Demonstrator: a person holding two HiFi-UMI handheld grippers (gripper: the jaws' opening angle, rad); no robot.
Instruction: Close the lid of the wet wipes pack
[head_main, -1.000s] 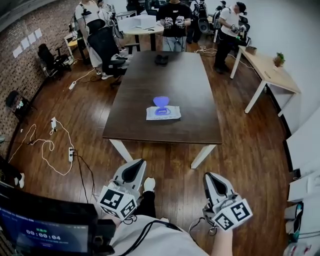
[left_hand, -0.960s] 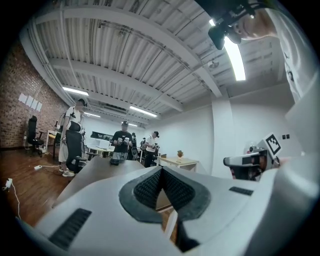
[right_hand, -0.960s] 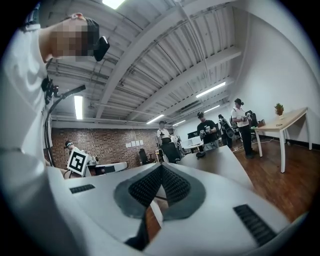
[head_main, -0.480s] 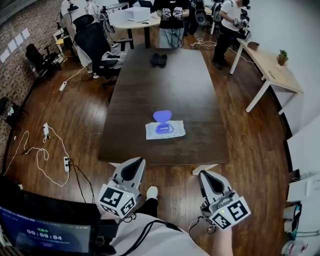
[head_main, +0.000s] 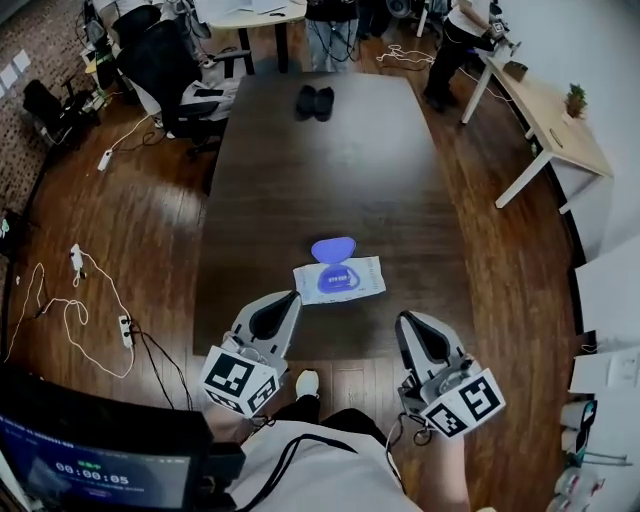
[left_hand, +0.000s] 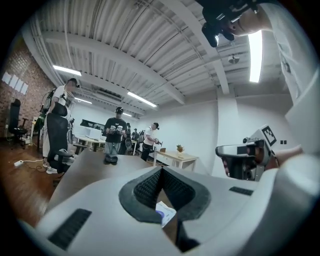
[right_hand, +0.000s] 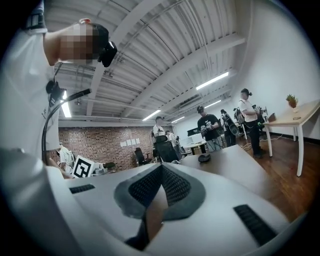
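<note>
The wet wipes pack (head_main: 345, 281) lies flat and white near the front edge of the dark table (head_main: 330, 170). Its purple lid (head_main: 333, 247) stands open on the far side. My left gripper (head_main: 288, 298) is over the table's near edge, just left of and short of the pack, its jaws shut on nothing. My right gripper (head_main: 408, 321) hangs at the same edge, to the right of the pack, also shut and empty. In the left gripper view a corner of the pack (left_hand: 165, 213) shows below the closed jaws of the left gripper (left_hand: 161, 172). The right gripper (right_hand: 161, 167) looks out over the tabletop.
A pair of black objects (head_main: 313, 101) sits at the table's far end. An office chair (head_main: 170, 62) stands at the back left, a light wooden desk (head_main: 545, 112) at the right. Cables and a power strip (head_main: 126, 331) lie on the floor at left. People stand beyond the table.
Both grippers have travelled forward from over the floor to the table's near edge. The pack now lies much closer. Jaws stay shut.
</note>
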